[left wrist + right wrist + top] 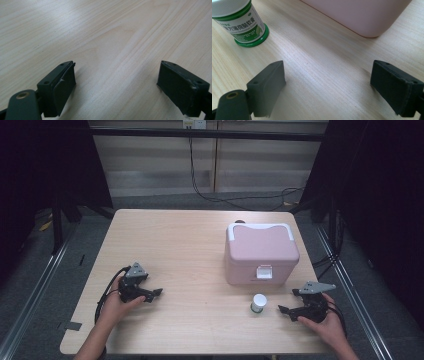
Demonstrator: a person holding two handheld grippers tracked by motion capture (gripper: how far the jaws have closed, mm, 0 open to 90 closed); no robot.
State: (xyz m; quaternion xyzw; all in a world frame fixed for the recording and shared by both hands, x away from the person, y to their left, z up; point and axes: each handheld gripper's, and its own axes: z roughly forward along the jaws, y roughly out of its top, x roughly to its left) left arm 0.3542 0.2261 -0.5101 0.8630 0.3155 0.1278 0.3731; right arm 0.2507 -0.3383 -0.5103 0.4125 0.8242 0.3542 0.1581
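While both the left gripper [156,293] and the right gripper [286,309] are held agape and empty, the small jar [258,303], at nine o'clock of the right one, could be toppled by a careless sweep.

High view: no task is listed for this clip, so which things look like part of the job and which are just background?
Likely in play:
pink box, lid shut
small white-capped jar, in front of it
left gripper, open
right gripper, open, near the jar

Background:
table
black cables on the floor behind
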